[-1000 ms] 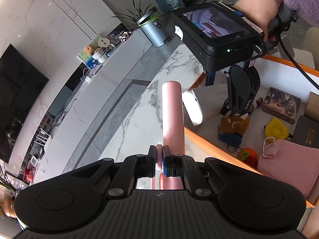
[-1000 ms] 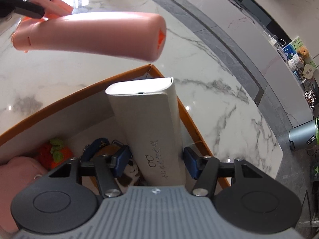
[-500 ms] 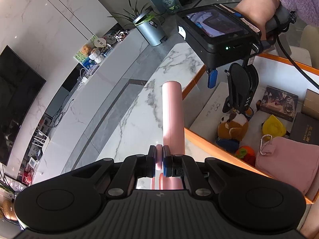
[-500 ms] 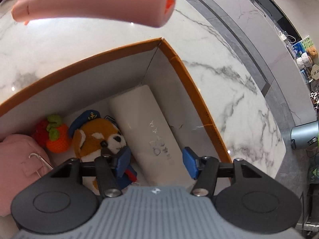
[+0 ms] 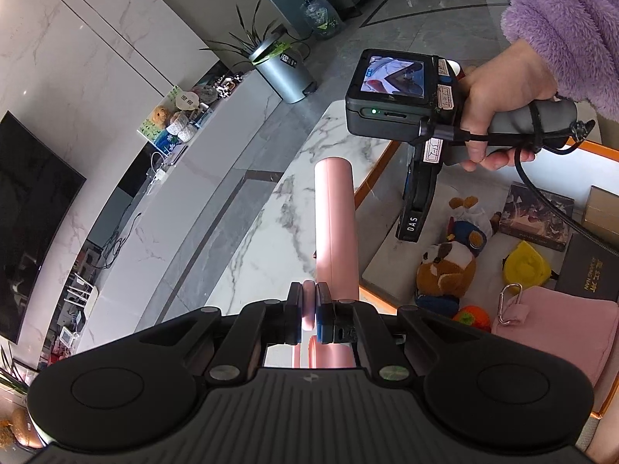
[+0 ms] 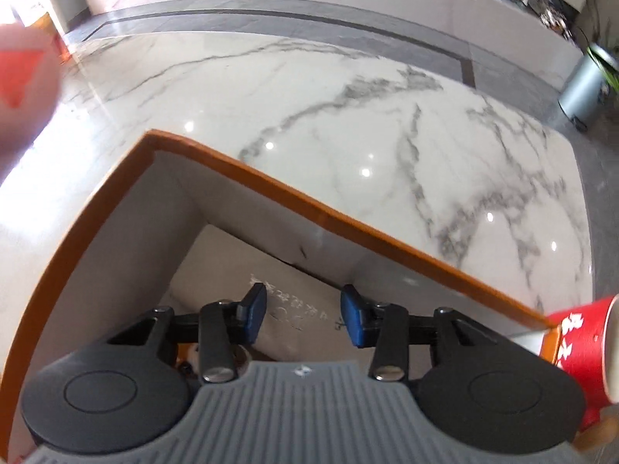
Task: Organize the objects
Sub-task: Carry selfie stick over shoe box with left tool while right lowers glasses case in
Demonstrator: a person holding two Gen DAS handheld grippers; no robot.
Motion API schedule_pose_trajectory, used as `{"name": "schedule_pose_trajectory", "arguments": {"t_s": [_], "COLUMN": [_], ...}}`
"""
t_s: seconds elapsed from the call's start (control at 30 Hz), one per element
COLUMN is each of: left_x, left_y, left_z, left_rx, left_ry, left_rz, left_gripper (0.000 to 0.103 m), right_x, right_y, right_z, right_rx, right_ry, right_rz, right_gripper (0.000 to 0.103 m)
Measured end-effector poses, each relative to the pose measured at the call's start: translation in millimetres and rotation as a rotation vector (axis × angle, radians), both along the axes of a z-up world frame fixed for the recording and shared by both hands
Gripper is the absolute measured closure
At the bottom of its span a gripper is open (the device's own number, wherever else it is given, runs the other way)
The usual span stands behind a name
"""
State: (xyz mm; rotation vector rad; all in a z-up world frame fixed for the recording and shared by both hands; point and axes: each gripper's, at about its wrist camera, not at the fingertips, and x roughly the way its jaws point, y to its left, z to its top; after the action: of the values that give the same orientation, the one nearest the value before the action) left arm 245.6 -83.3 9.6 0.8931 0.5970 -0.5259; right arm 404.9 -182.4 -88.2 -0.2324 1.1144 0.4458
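The white glasses case (image 6: 294, 301) now lies flat in the corner of the orange-rimmed box (image 6: 271, 178) on the counter (image 6: 348, 116) — released, stowed — and the right claw (image 6: 303, 313), empty, has just been narrowing above it, tipped steeply downward. The left claw (image 5: 308, 311) stays clenched on the pink tube (image 5: 334, 224) — held outside the box, probably next.

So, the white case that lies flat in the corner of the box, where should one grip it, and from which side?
Grip the white case across its narrow width, near the middle, coming straight down from above. It lies flat on the floor of the box, close to the wall, with the plush toy beside it, so a sideways approach looks blocked.
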Motion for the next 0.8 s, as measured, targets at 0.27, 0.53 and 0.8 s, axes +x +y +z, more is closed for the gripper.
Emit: {"name": "schedule_pose_trajectory", "arguments": {"t_s": [0.27, 0.53, 0.8], "left_x": [-1, -8, 6], "left_y": [-12, -30, -64], "left_z": [-4, 5, -3], "left_rx": [-0.002, -0.008, 0.0], "left_ry": [0.009, 0.006, 0.021], "left_rz": [-0.012, -0.055, -0.118], "left_gripper": [0.095, 0.095, 0.095], "right_x": [-35, -41, -68], "right_y": [-5, -23, -34], "right_z": [12, 3, 6], "right_rx": [0.115, 0.233, 0.244], "right_ry": [0.043, 0.214, 0.131], "right_rz": [0.036, 0.005, 0.023], "right_gripper": [0.057, 0.061, 0.059]}}
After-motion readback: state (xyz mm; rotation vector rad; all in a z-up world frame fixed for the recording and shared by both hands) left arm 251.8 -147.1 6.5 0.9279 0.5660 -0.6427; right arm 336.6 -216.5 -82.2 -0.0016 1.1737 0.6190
